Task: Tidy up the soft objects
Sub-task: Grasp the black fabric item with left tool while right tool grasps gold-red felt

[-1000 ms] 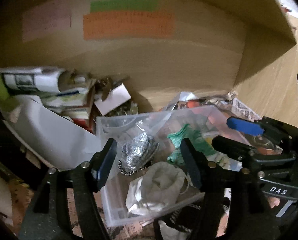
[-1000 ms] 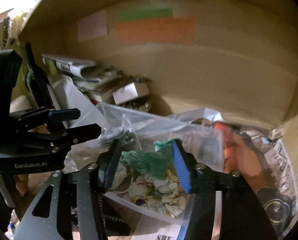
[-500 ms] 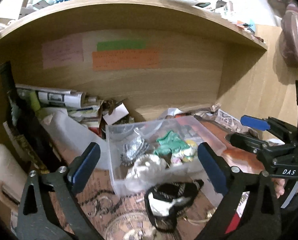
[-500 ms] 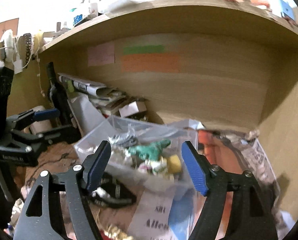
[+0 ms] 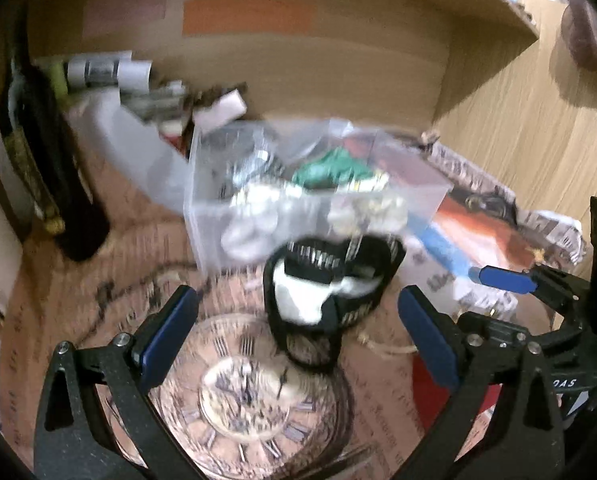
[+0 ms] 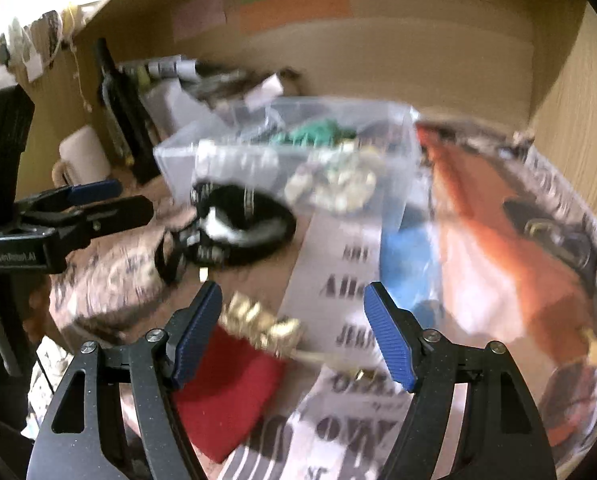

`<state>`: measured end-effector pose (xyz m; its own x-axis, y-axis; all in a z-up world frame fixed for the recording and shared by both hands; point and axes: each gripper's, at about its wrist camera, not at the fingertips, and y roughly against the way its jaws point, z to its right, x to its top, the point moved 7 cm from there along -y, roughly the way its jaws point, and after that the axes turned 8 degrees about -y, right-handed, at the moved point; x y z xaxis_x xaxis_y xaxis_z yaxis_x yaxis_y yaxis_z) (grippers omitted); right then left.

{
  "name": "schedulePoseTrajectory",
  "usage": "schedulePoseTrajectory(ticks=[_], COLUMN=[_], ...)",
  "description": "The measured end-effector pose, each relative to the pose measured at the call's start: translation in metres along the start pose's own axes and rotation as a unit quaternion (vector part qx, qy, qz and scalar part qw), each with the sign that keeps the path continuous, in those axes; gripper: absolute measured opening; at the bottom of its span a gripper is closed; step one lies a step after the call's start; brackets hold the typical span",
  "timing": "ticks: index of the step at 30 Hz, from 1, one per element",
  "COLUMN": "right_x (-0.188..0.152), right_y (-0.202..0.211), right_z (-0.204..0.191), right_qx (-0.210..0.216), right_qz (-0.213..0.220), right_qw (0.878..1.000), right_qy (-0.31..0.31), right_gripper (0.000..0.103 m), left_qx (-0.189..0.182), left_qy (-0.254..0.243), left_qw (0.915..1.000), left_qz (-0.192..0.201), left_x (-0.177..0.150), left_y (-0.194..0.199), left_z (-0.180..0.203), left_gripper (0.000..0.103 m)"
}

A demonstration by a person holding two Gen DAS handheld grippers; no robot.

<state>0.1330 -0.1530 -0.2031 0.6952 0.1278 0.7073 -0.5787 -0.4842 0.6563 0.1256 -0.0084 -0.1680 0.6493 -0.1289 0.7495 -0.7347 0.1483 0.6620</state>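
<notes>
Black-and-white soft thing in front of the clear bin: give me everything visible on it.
The black-and-white soft item looks like crumpled dark fabric with a white patch and pale ribbed trim. It lies slumped on the printed table cover, against the front wall of the clear plastic bin. Neither hand-held gripper touches it. Motion blur hides finer detail.

Home: cluttered wooden desk nook [image 5: 378, 64]

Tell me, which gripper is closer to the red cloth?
Right. The right gripper hangs just above the red cloth, which lies by its left finger. The left gripper is off to the side, over the black-and-white scrunchie.
</notes>
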Motion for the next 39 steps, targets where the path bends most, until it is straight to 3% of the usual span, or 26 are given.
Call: schedulePoseTrajectory(ticks=[4, 8, 9, 11, 13, 17, 25, 28, 35, 39], right_x=[-0.012, -0.020, -0.022, -0.024, -0.025, -0.023, -0.001, 0.010, 0.032, 0.040], right_y=[-0.007, -0.013, -0.012, -0.011, -0.010, -0.006, 0.014, 0.025, 0.044, 0.049], right_z=[-0.003, -0.004, -0.005, -0.007, -0.008, -0.002, 0.033, 0.045, 0.056, 0.053], right_qx=[0.005, 0.020, 0.018, 0.019, 0.019, 0.008, -0.026, -0.039, -0.051, -0.050], right_qz=[-0.017, -0.032, -0.028, -0.029, -0.029, -0.019, 0.021, 0.042, 0.082, 0.098], right_qw=[1.000, 0.999, 0.999, 0.999, 0.999, 0.999, 0.999, 0.998, 0.995, 0.994], right_qy=[0.010, 0.007, 0.009, 0.018, 0.024, 0.026, -0.002, -0.014, -0.027, -0.027], right_gripper=[0.069, 0.045, 0.043, 0.028, 0.022, 0.016, 0.015, 0.015, 0.015, 0.015], left_qx=[0.000, -0.001, -0.002, -0.005, -0.008, -0.016, -0.032, -0.039, -0.061, -0.059], left_qy=[0.006, 0.008, 0.008, 0.007, 0.007, 0.007, 0.001, 0.001, -0.004, -0.017], left_qw=[0.9996, 0.9991, 0.9990, 0.9987, 0.9983, 0.9974, 0.9946, 0.9950, 0.9953, 0.9960], left_qz=[-0.027, -0.043, -0.045, -0.051, -0.057, -0.070, -0.099, -0.092, -0.075, -0.066], left_x=[-0.019, -0.024, -0.024, -0.021, -0.018, -0.010, -0.002, -0.003, -0.011, -0.013], left_y=[-0.011, -0.021, -0.024, -0.029, -0.036, -0.051, -0.086, -0.089, -0.072, -0.063], left_z=[0.001, 0.001, 0.001, 0.002, 0.003, 0.003, 0.011, 0.014, 0.017, 0.020], left_gripper=[0.101, 0.101, 0.101, 0.101, 0.101, 0.101, 0.101, 0.092, 0.055, 0.042])
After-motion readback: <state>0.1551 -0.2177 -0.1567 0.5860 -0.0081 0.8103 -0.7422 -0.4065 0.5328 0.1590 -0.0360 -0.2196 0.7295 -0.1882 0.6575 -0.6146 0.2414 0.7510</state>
